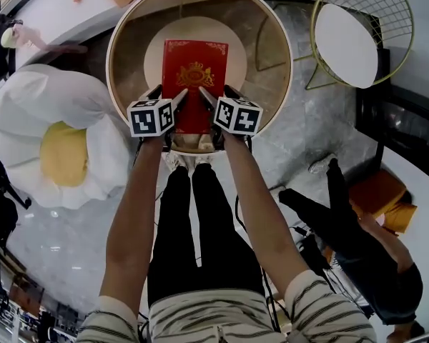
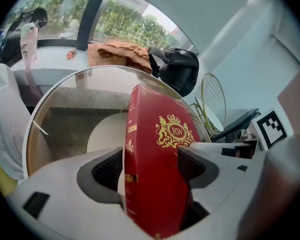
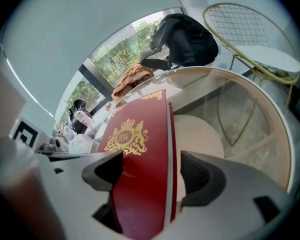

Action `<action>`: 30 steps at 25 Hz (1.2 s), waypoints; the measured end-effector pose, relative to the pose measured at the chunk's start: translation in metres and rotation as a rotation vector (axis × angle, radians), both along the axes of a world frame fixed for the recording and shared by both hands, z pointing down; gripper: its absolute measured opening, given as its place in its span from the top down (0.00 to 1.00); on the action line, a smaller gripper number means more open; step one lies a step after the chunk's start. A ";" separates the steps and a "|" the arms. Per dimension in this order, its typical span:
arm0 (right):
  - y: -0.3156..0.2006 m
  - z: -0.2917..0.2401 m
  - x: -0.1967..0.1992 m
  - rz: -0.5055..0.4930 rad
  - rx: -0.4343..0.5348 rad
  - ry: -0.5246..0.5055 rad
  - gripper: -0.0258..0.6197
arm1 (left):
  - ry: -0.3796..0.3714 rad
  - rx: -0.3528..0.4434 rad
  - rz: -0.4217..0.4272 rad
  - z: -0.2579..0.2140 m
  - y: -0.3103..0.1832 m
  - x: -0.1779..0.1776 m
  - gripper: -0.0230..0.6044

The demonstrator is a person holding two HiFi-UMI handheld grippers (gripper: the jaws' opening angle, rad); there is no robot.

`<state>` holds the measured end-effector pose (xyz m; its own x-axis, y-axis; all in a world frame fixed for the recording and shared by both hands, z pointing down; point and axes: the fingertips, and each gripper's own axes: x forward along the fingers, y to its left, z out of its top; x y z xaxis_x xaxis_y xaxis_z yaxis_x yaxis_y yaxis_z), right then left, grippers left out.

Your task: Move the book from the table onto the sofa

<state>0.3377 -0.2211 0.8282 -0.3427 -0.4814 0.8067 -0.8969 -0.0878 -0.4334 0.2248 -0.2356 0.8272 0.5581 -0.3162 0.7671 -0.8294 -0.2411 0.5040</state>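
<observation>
The red book (image 1: 194,84) with a gold crest lies flat over the round glass table (image 1: 268,63), above the table's white base. Whether it rests on the glass I cannot tell. My left gripper (image 1: 168,95) is at its near left corner and my right gripper (image 1: 219,95) at its near right corner. In the left gripper view the book (image 2: 155,174) stands between the jaws of the left gripper (image 2: 150,169), with a gap at the spine-side pad (image 2: 110,169). In the right gripper view the book (image 3: 140,174) sits inside the right gripper (image 3: 150,171), clear of the pad (image 3: 200,176) by its page edge.
A white soft seat with a yellow middle (image 1: 57,134) lies on the floor left of the table. A gold wire chair (image 1: 357,34) stands at the back right. A person in black (image 1: 365,241) sits on the floor to the right. A black bag (image 2: 177,69) rests on the far ledge.
</observation>
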 end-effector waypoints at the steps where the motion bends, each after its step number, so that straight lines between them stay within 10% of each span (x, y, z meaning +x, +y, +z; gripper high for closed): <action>1: 0.000 0.001 0.000 -0.001 0.001 -0.014 0.42 | 0.004 0.003 0.005 0.001 -0.001 0.001 0.45; 13: 0.000 0.009 -0.006 0.001 0.006 -0.171 0.41 | 0.108 -0.031 -0.003 0.009 0.000 0.006 0.41; 30: 0.007 0.005 -0.006 -0.047 -0.004 -0.130 0.41 | 0.099 -0.079 -0.027 0.006 0.012 0.008 0.42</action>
